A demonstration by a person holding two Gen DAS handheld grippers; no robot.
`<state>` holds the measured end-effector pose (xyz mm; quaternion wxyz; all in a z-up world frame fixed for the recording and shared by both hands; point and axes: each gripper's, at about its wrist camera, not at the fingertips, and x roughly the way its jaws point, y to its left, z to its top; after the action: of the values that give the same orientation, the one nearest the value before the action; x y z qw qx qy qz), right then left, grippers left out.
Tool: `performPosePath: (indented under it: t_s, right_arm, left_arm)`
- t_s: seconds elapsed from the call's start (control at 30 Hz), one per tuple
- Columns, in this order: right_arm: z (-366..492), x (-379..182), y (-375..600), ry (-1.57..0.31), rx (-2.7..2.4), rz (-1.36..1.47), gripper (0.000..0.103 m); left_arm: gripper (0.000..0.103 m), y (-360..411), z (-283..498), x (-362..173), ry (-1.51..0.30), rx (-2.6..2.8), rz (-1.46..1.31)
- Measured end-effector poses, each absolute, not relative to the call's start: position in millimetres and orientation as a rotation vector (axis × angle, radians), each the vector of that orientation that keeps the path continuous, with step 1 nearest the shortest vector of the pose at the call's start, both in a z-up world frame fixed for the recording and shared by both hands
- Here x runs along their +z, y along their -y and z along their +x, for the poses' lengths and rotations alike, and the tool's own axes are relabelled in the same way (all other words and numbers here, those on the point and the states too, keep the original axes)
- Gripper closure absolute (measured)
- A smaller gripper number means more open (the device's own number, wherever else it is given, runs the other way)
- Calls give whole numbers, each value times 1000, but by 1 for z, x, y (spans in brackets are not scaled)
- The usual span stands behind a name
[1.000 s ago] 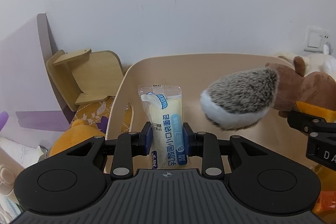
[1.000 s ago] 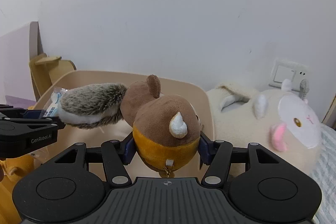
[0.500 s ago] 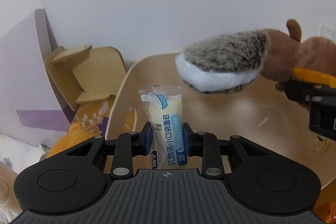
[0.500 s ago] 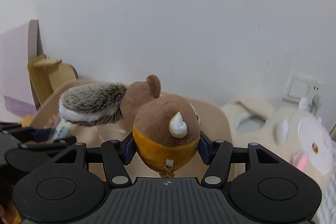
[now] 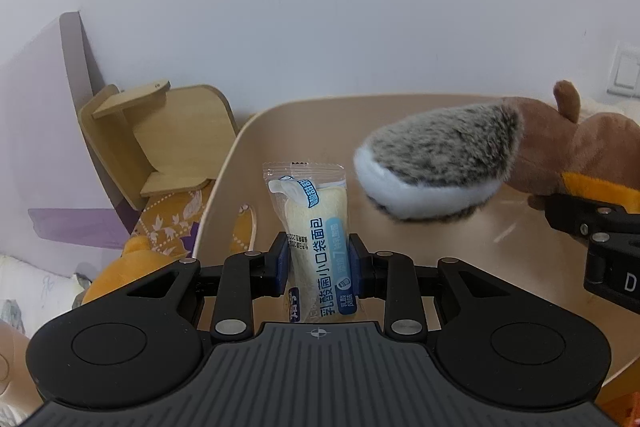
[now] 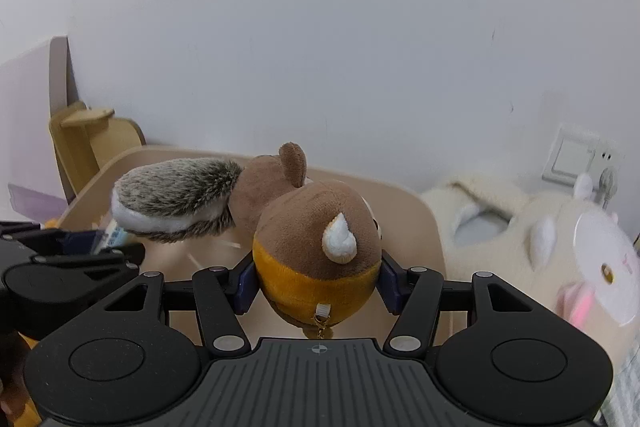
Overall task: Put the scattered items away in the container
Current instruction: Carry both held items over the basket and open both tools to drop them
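While both loads hang over the bin [image 5: 240,131]
Left gripper [image 5: 318,263] pinches bread [image 5: 318,227], right gripper [image 6: 316,279] pinches squirrel [image 6: 316,227]; lower well inside before releasing.

Plush squirrel [image 6: 316,247] in right claw [image 6: 318,285]

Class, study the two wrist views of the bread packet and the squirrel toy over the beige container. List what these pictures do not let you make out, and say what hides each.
- Container floor: left wrist view, mostly hidden behind the left tongs and bread packet.
- Squirrel toy face: right wrist view, turned away from the camera in the right tongs.
- White plush: right wrist view, blurred and cut off by the right edge.
- Orange plush: left wrist view, mostly hidden behind the tongs' body.
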<state>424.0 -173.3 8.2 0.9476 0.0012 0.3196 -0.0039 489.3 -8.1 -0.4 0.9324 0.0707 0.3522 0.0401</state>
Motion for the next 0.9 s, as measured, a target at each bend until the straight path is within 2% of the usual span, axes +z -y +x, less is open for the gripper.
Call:
performPosePath:
  t_s: [0.47,0.63,0.73,0.83,0.87,0.9]
  right_arm:
    - [439,-29,179,-772,-9,1,47]
    - [440,-35,179,-806,-8,-24,42]
    - [437,-34,176,-794,-14,-46,31]
    - [432,-28,179,-767,-20,-37,26]
    - [430,-24,180,-756,-18,-29,25]
    - [428,-21,181,-746,-19,-22,21]
  left_arm:
    - [72,12,499,-31,-806,83,227]
    - [66,16,494,-35,-799,74,264]
    - [56,20,491,-33,-785,51,282]
    - [41,24,483,-28,-752,37,286]
    - [30,23,482,-25,-735,39,285]
    - [24,23,478,-22,-712,42,281]
